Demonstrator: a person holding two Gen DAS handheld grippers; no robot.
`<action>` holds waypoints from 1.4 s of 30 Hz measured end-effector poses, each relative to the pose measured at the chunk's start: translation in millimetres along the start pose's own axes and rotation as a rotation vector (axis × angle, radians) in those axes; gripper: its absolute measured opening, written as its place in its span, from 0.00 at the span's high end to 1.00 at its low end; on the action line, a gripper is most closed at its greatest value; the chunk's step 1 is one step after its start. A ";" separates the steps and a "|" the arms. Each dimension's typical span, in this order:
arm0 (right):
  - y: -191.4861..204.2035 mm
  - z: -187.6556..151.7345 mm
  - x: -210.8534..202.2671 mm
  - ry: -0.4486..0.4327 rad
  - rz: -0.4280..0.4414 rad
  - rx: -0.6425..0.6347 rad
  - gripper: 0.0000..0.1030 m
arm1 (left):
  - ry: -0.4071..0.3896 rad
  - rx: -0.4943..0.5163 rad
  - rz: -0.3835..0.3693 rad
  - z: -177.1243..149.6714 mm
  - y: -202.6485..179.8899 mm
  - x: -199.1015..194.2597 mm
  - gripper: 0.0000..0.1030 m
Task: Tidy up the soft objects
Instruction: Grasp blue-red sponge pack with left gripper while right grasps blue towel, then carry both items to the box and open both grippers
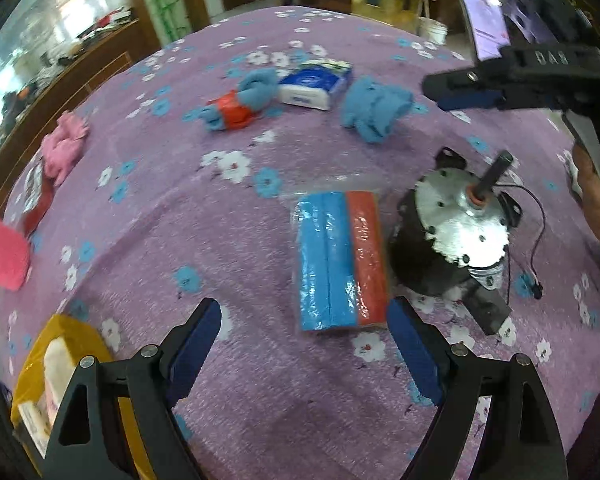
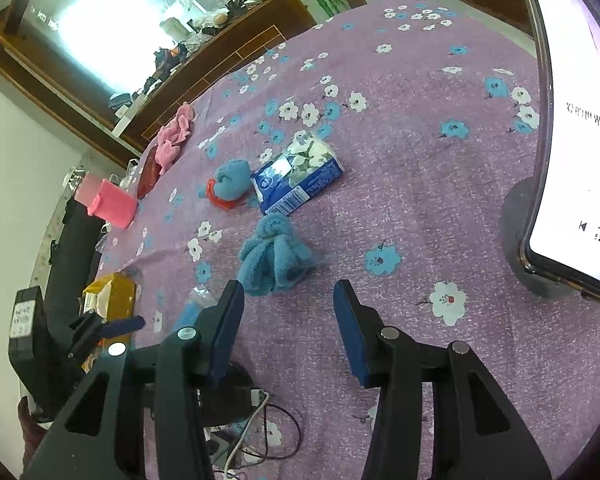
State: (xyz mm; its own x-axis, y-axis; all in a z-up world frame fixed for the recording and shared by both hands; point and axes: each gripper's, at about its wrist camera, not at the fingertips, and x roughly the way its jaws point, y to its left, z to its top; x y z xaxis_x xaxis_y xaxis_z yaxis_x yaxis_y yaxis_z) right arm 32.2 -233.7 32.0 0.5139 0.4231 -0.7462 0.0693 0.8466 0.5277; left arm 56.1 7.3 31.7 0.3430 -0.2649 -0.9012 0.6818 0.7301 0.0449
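Observation:
My left gripper [image 1: 304,320] is open and empty above the purple flowered tablecloth [image 1: 228,240], just short of a plastic-wrapped pack of blue and orange sponges [image 1: 340,260]. My right gripper [image 2: 290,304] is open and empty, just short of a crumpled blue cloth [image 2: 274,258]; the same cloth shows in the left wrist view [image 1: 374,108], with the right gripper [image 1: 472,92] above it. Another blue cloth with a red piece [image 2: 230,186] lies beside a tissue pack [image 2: 298,178]. Pink cloths [image 2: 174,132] and a pink block [image 2: 110,200] lie at the table's left edge.
A black and silver motor [image 1: 456,236] with a shaft and wire stands right of the sponge pack. A yellow packet [image 1: 60,364] lies near my left finger. A phone on a stand [image 2: 572,140] rises at the right. A wooden cabinet [image 2: 204,64] stands beyond the table.

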 end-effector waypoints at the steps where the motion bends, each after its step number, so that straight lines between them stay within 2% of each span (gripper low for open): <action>1: 1.1 0.2 -0.3 -0.001 0.000 0.003 0.57 | -0.005 0.004 -0.010 0.6 -0.9 -0.1 0.17; 6: 8.2 1.5 5.0 0.012 -0.022 -0.017 0.57 | -0.020 0.017 -0.043 1.7 -4.4 5.8 0.18; 7: 8.9 1.7 7.7 0.020 -0.022 -0.018 0.57 | -0.019 0.021 -0.048 -0.3 4.7 2.6 0.18; 16: 14.0 5.9 25.3 0.054 -0.035 -0.012 0.57 | 0.005 0.051 -0.042 2.8 -5.9 16.2 0.18; 17: 14.6 7.2 26.5 0.056 -0.037 -0.012 0.57 | 0.003 0.048 -0.050 2.8 -4.7 16.1 0.19; 20: 18.0 11.0 31.2 0.070 -0.049 -0.021 0.57 | -0.002 0.023 -0.077 2.7 3.8 12.0 0.36; 23: 19.6 13.9 35.0 0.079 -0.061 -0.029 0.57 | 0.004 -0.012 -0.104 4.0 15.4 11.7 0.42; 26: 20.0 16.5 38.0 0.084 -0.071 -0.033 0.57 | 0.006 -0.017 -0.085 6.0 15.4 14.3 0.42; 29: 19.4 18.0 40.0 0.089 -0.074 -0.032 0.57 | 0.009 -0.010 -0.032 10.4 12.6 19.0 0.41; 35: 18.9 19.7 46.5 0.099 -0.100 -0.032 0.57 | 0.009 -0.028 0.018 19.5 7.9 29.7 0.24; 39: 20.5 20.7 52.9 0.103 -0.122 -0.034 0.57 | 0.006 -0.045 0.018 19.6 8.8 31.2 0.23; 40: 21.4 21.3 54.6 0.103 -0.131 -0.040 0.57 | 0.007 -0.047 0.018 19.5 8.7 31.0 0.24; 41: 22.4 21.5 56.2 0.102 -0.141 -0.046 0.57 | 0.008 -0.058 0.008 19.4 8.6 30.9 0.31; 42: 22.9 21.3 57.1 0.102 -0.148 -0.048 0.57 | 0.011 -0.069 -0.025 18.9 9.7 29.7 0.44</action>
State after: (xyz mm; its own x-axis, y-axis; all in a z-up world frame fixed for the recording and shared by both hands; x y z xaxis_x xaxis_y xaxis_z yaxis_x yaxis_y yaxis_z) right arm 81.4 -197.1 10.1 0.4118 0.3209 -0.8529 0.0953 0.9156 0.3905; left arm 85.1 -5.3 13.4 0.3191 -0.2773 -0.9062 0.6440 0.7650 -0.0073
